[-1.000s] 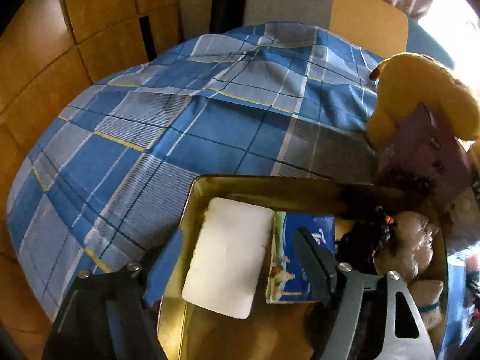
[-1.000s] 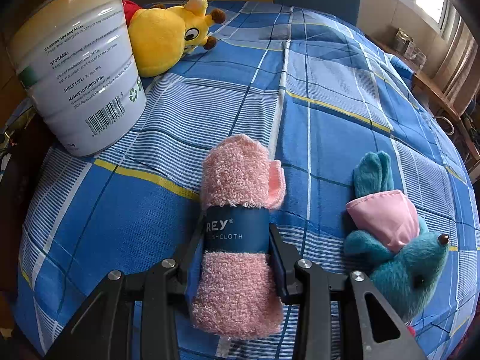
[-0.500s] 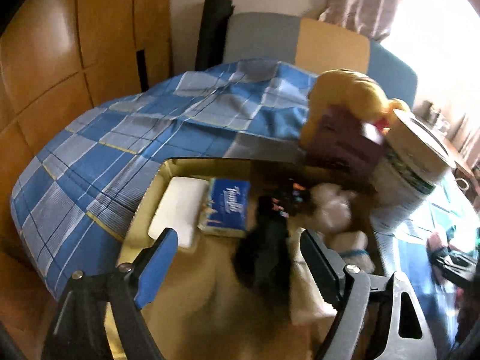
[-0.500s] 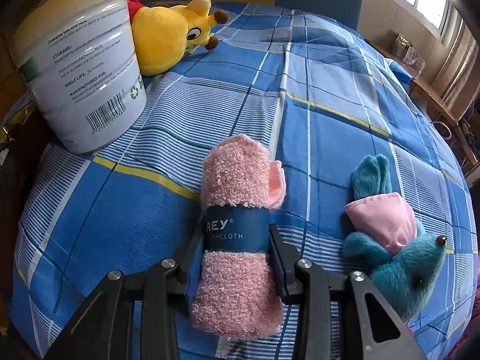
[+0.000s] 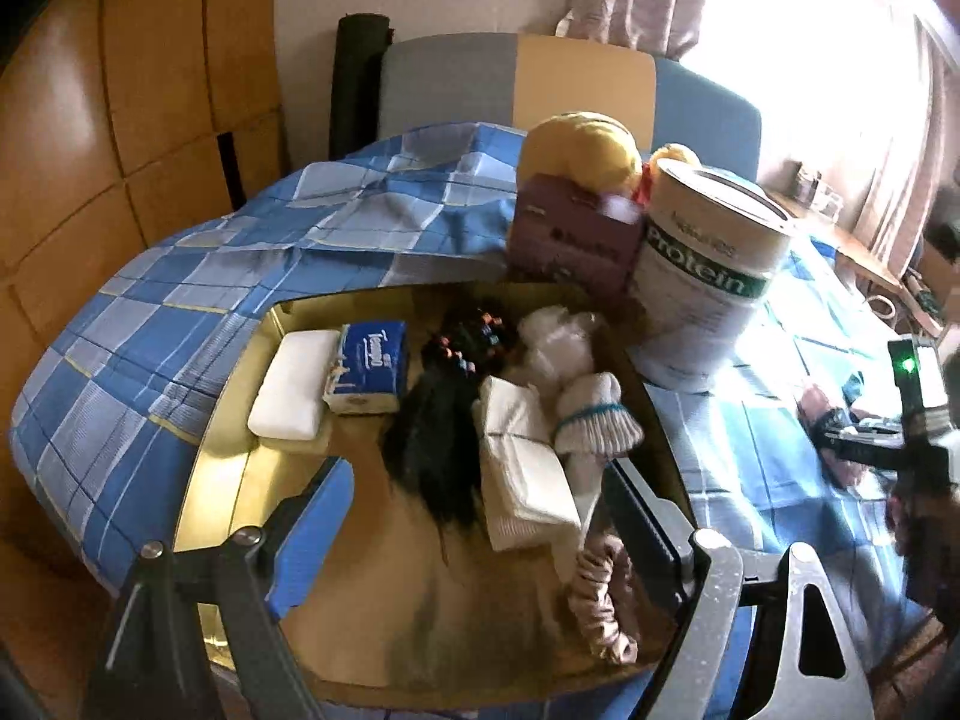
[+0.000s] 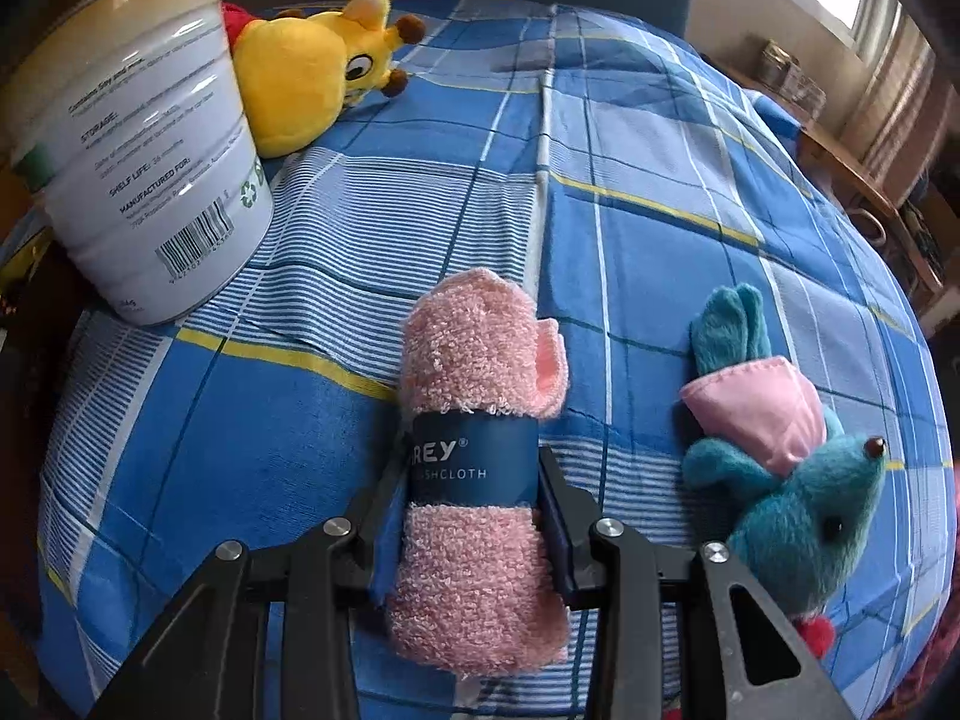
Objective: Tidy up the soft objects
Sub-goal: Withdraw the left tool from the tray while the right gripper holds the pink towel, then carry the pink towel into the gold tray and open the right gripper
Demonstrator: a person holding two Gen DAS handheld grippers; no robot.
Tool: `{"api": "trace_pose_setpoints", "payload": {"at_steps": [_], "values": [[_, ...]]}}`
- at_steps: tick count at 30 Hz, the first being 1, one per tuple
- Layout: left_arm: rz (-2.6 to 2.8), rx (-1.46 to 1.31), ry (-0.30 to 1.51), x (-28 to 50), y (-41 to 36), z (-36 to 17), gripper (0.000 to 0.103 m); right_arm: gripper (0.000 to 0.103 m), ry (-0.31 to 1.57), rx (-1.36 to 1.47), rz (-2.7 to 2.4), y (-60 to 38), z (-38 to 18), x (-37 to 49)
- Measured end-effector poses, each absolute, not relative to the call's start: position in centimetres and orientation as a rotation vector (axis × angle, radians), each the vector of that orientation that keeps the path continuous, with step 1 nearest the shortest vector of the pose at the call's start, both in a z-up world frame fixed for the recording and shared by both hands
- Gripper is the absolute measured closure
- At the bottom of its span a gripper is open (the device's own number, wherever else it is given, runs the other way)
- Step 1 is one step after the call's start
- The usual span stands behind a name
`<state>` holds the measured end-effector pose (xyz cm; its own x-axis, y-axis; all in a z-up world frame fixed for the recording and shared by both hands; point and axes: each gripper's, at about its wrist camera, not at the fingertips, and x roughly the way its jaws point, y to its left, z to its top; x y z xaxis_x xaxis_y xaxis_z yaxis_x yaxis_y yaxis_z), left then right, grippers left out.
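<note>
My right gripper point(image 6: 474, 468) is shut on a rolled pink washcloth point(image 6: 480, 348) with a dark blue band, which lies on the blue checked bedspread point(image 6: 630, 150). A teal plush mouse point(image 6: 798, 480) with a pink cape lies just to its right. A yellow plush giraffe point(image 6: 306, 72) rests at the far left. In the left wrist view my left gripper point(image 5: 477, 480) hangs open above a gold tray point(image 5: 240, 432). The tray holds a white sponge point(image 5: 294, 384), a blue tissue pack point(image 5: 372, 366), black hair point(image 5: 438, 450), a folded white cloth point(image 5: 522, 468), rolled socks point(image 5: 594, 420) and a beige scrunchie point(image 5: 600, 600).
A white protein tin point(image 5: 708, 276) stands on the bed right of the tray, with a purple box point(image 5: 570, 234) and the yellow plush point(image 5: 576, 144) behind the tray. Wooden cupboard doors point(image 5: 120, 150) line the left. A padded headboard point(image 5: 510, 78) stands behind the bed.
The left wrist view has drawn back and swung right, bringing the whole tray and the tin into sight, and its jaws stand a little wider. The right gripper and washcloth have kept still.
</note>
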<state>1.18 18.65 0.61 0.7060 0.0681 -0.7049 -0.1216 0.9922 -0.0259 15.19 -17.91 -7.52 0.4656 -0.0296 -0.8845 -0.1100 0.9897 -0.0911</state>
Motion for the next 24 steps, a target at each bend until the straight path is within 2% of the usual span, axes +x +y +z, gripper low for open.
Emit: {"api": "trace_pose_setpoints", "payload": {"at_steps": [10,18,24], "values": [[0.083,-0.087,0.766,-0.5,18.7,0.8,0.018,0.066,1.124,-0.074,0.004,-18.2,-7.4,15.0],[0.103,-0.128,0.776,-0.8,19.9,0.3,0.017,0.067,1.029,0.046,0.03,-18.1,-4.9,12.0],[0.133,-0.152,0.783,-1.0,21.1,-0.3,0.017,0.067,0.993,0.062,0.194,-14.5,-3.2,8.9]]}}
